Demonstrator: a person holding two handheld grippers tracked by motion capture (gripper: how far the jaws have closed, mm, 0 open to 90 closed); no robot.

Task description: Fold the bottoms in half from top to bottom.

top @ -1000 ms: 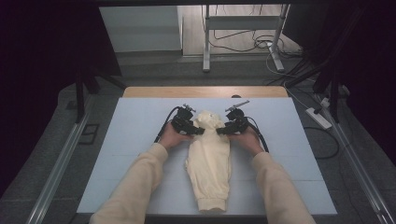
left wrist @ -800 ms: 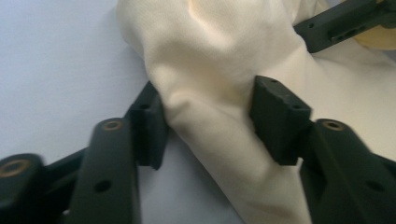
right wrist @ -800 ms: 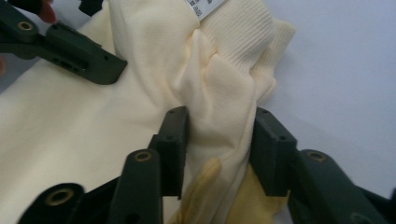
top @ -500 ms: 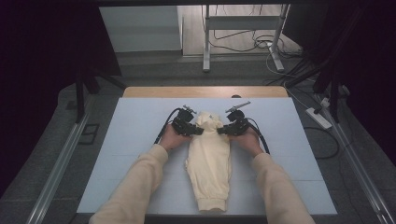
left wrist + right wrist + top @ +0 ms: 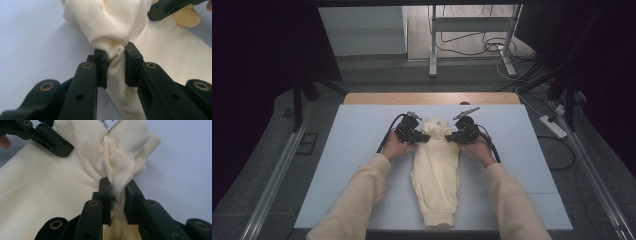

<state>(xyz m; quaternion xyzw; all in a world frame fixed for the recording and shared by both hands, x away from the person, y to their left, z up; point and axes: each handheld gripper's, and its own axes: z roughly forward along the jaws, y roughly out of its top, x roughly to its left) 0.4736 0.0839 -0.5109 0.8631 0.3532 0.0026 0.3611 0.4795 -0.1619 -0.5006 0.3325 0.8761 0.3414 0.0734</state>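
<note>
The cream garment [image 5: 435,175] lies lengthwise on the table [image 5: 337,165], hem nearest the person, waistband farthest. At that far end the left gripper [image 5: 424,136] and right gripper [image 5: 451,137] each pinch a bunched corner, equally close.

Both forearms wear long cream sleeves [image 5: 362,192], loose at the cuff. Left gripper [image 5: 116,66]: matte black jaws, ribbed inner pads, brass-ringed pivot holes along each arm. Right gripper [image 5: 117,197]: same build. A black cable [image 5: 388,135] loops from the left gripper; a grey plate [image 5: 466,112] tops the right gripper.
</note>
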